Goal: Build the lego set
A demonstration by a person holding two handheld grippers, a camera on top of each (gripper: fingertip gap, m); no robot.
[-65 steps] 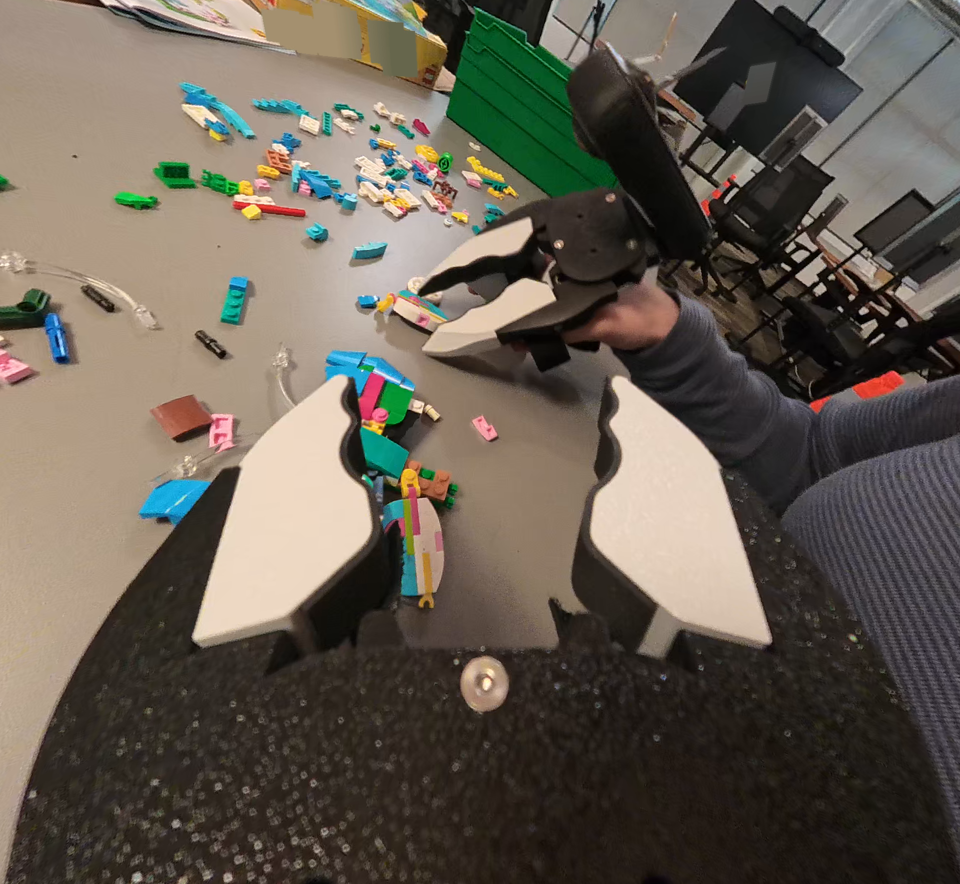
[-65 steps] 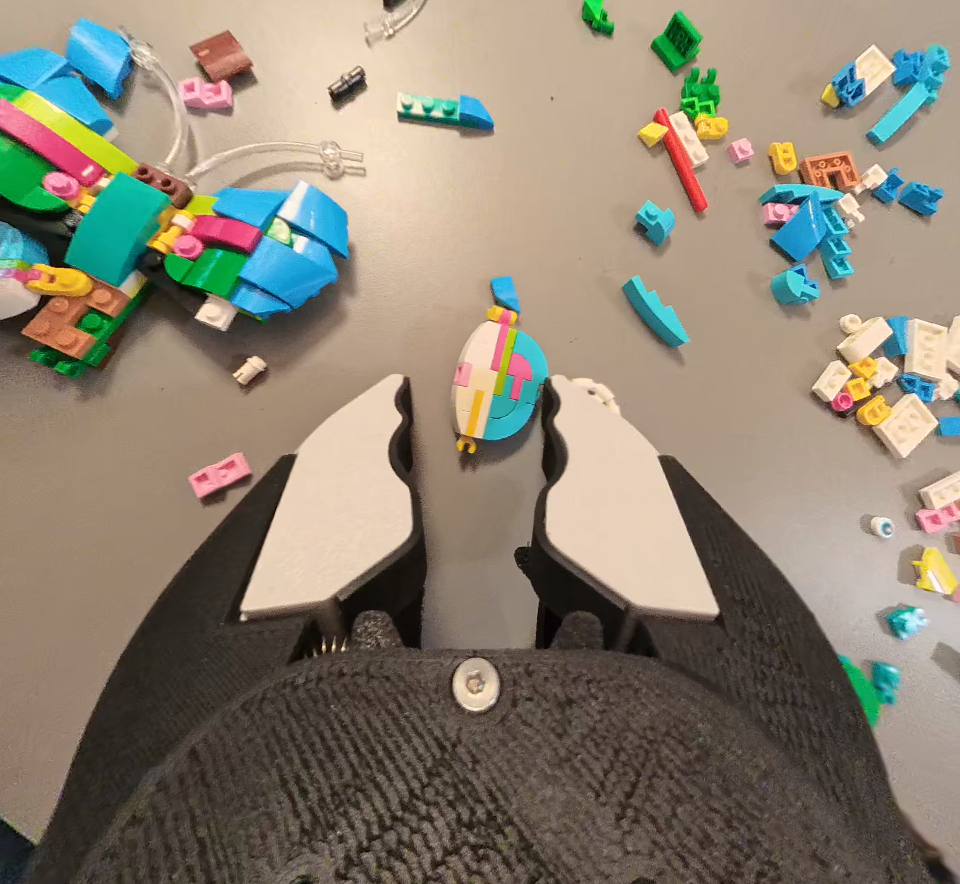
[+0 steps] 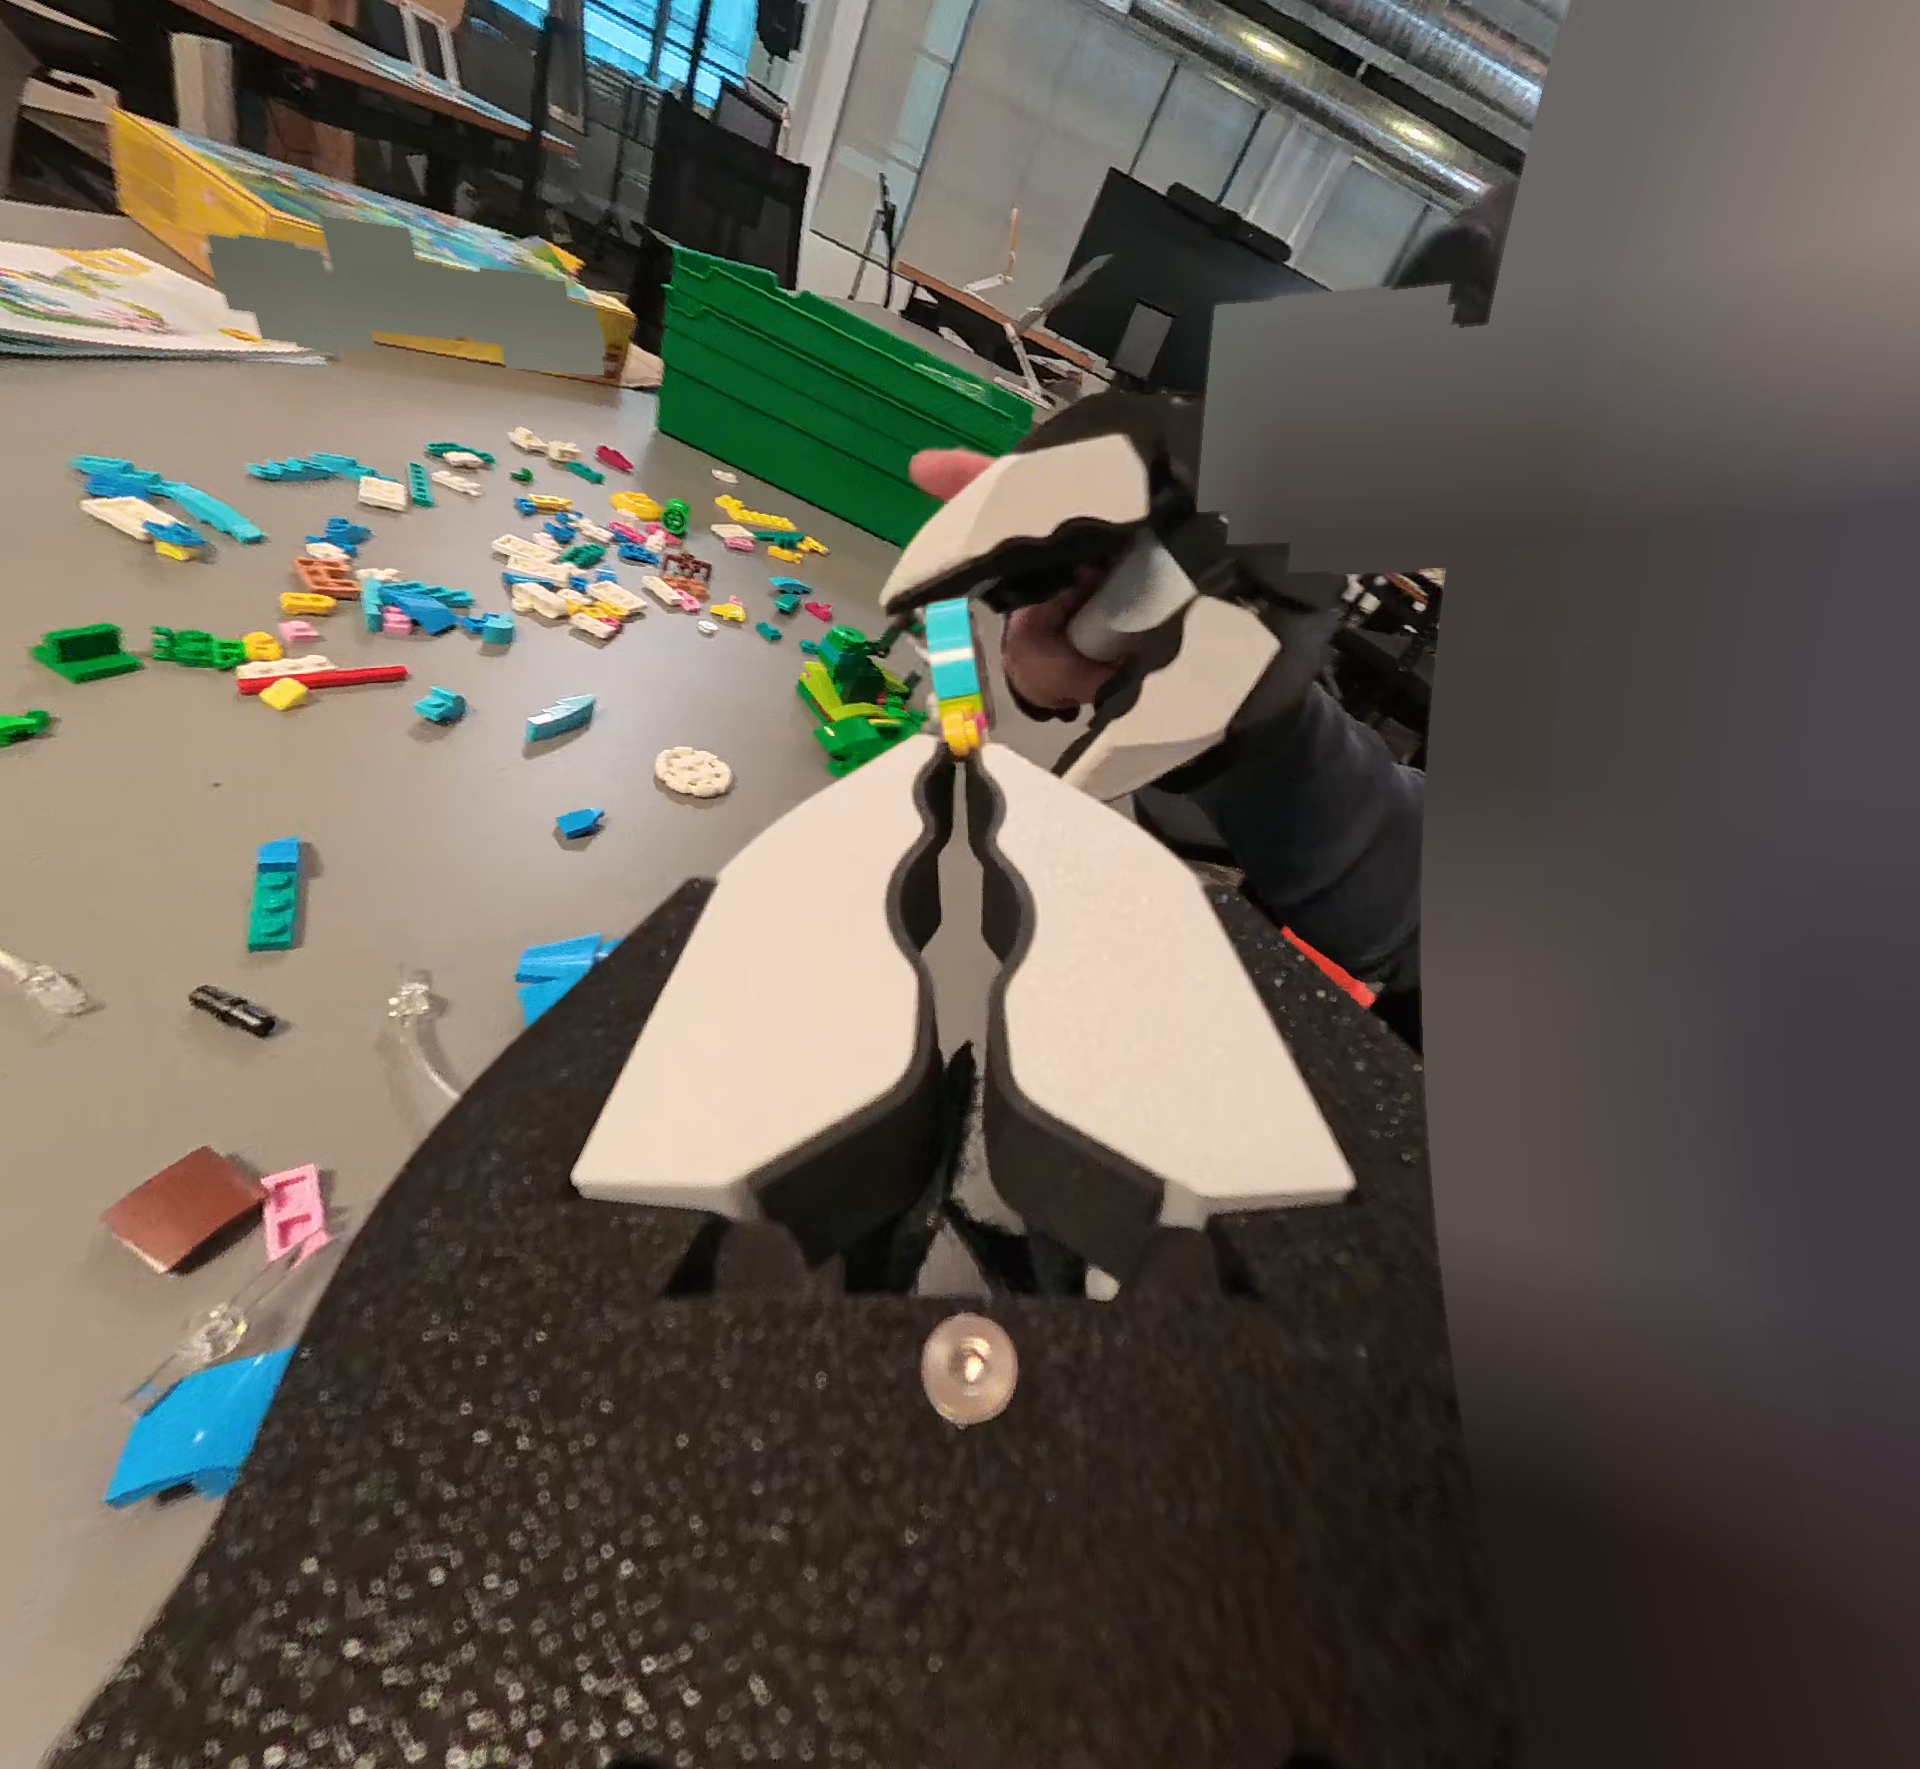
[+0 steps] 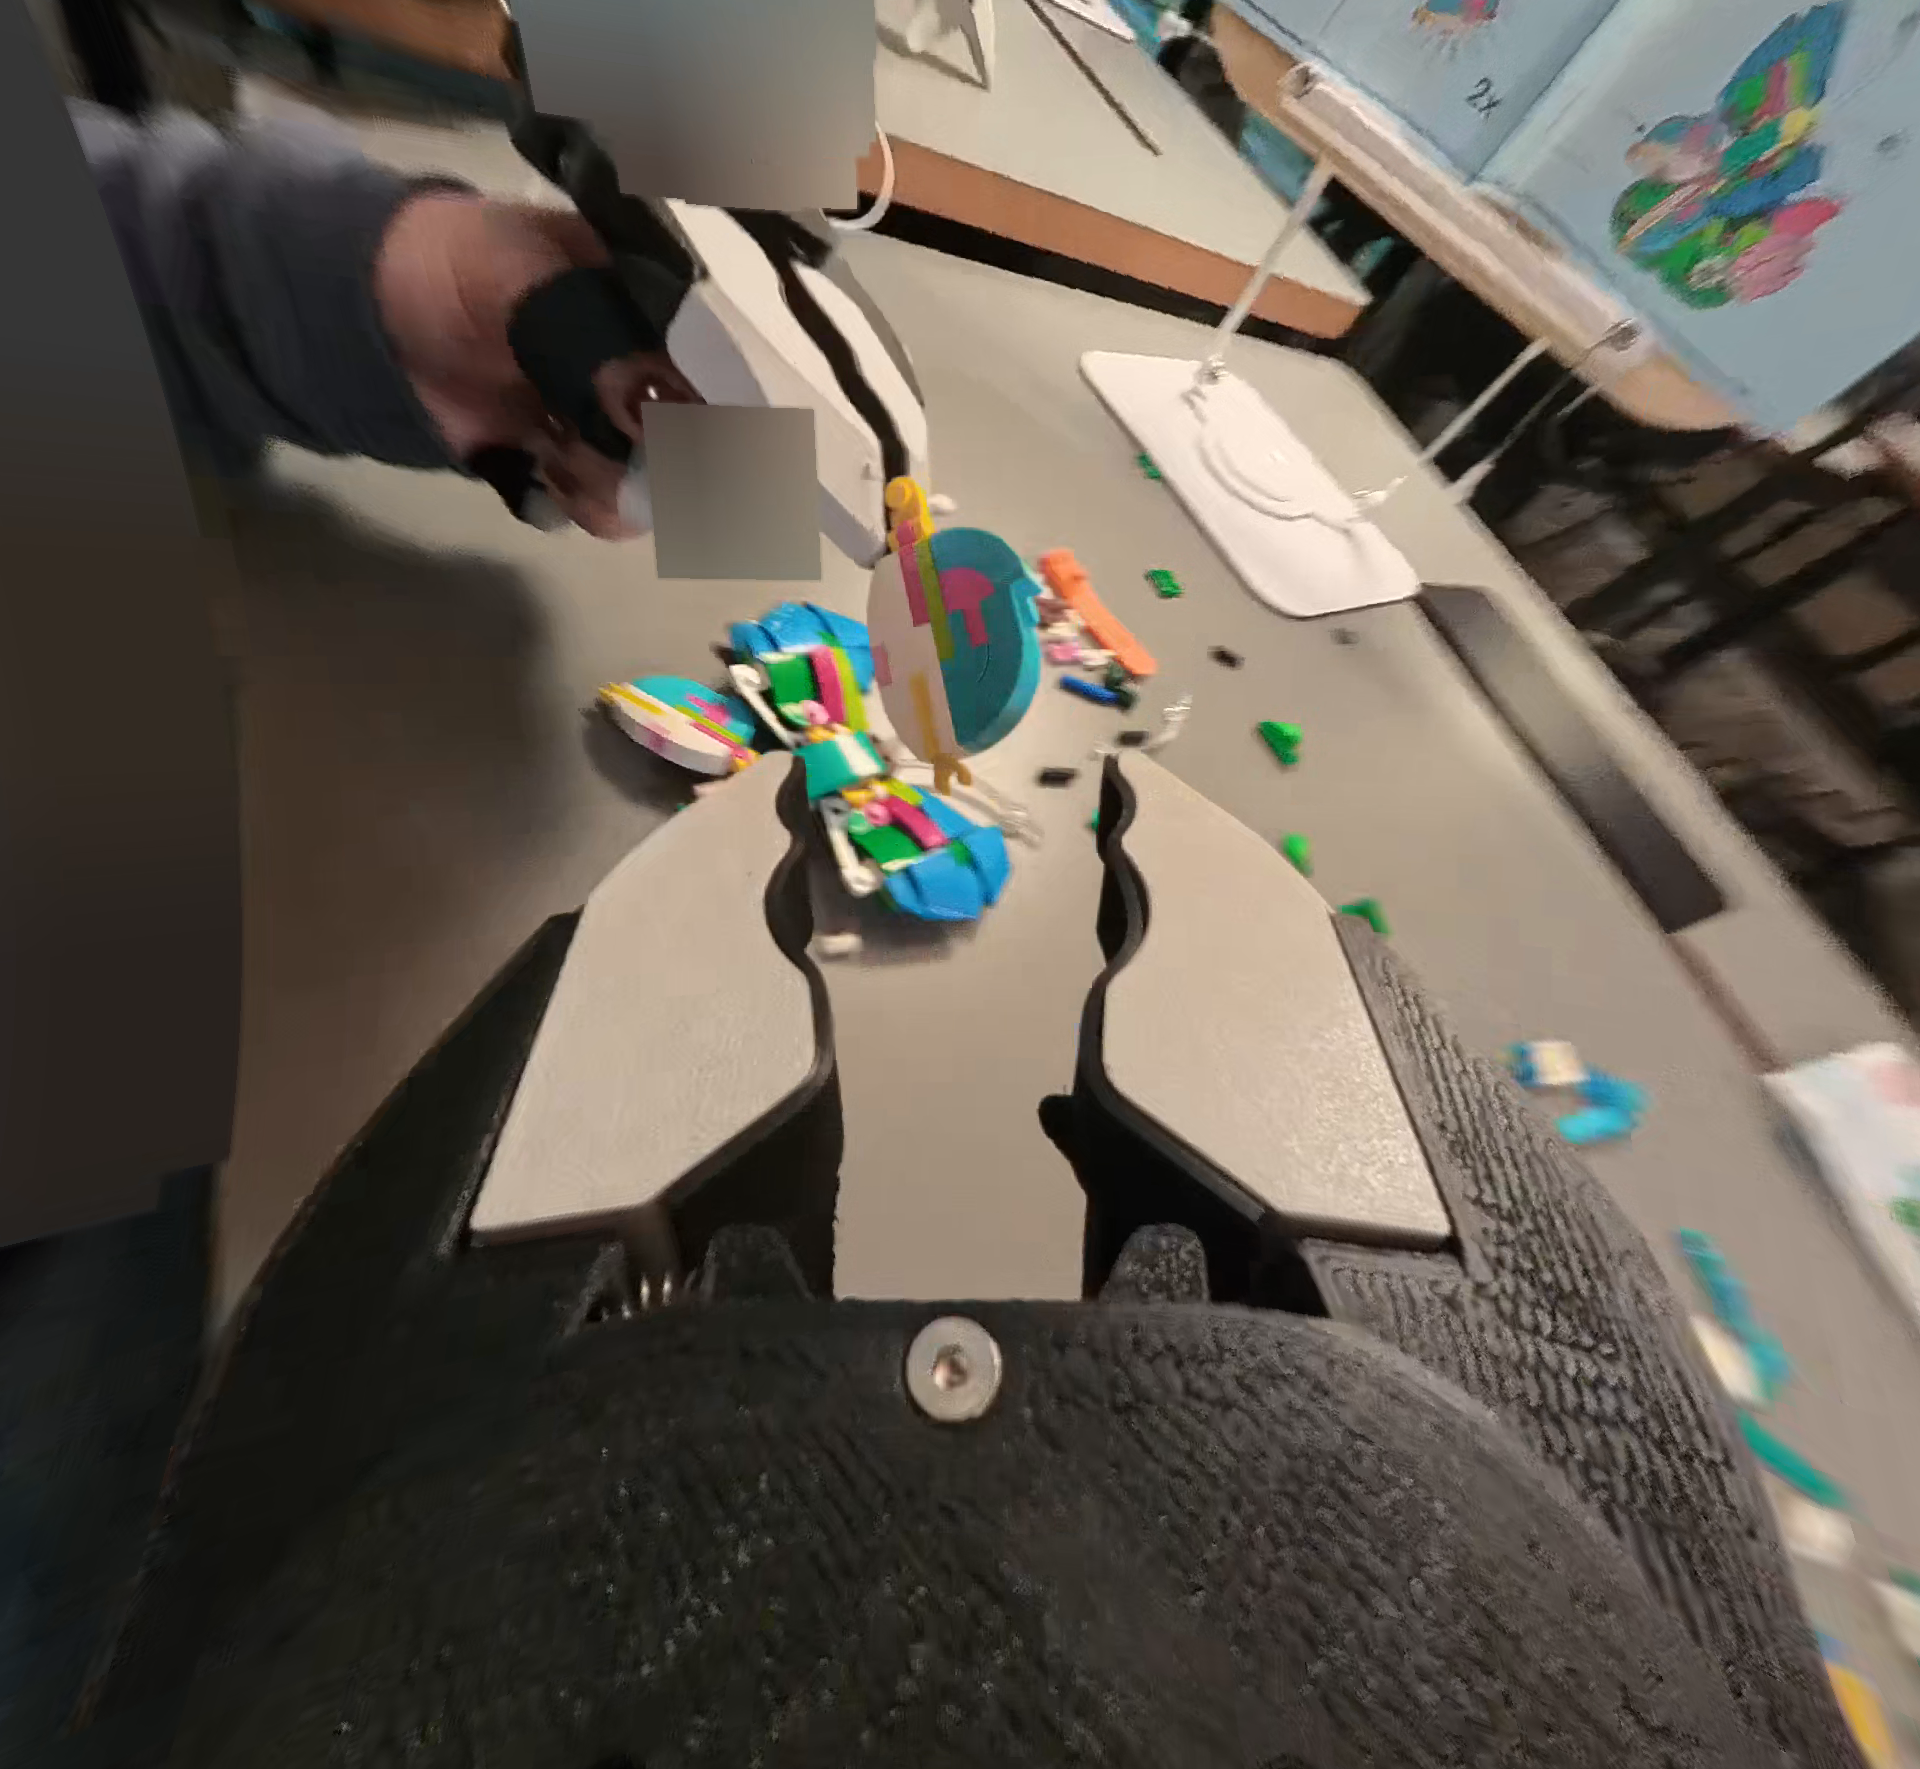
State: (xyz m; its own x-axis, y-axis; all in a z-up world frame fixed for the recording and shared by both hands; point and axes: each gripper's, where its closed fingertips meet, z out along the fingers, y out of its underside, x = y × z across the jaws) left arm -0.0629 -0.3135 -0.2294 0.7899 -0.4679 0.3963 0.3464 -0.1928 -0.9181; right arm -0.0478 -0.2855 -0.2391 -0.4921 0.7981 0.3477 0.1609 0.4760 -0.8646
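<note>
1. The oval lego wing (image 4: 951,644), white and teal with pink and yellow strips, hangs in the air above the counter (image 3: 436,846).
2. The left hand-held gripper (image 3: 961,751) is clenched on the wing's yellow end piece.
3. The right hand-held gripper (image 4: 951,769) is released, its fingers spread apart just beside the wing.
4. Below it on the counter lies the partly built lego model (image 4: 894,826).
5. Loose bricks (image 3: 561,566) lie scattered farther off, near a green crate (image 3: 821,400).
</note>
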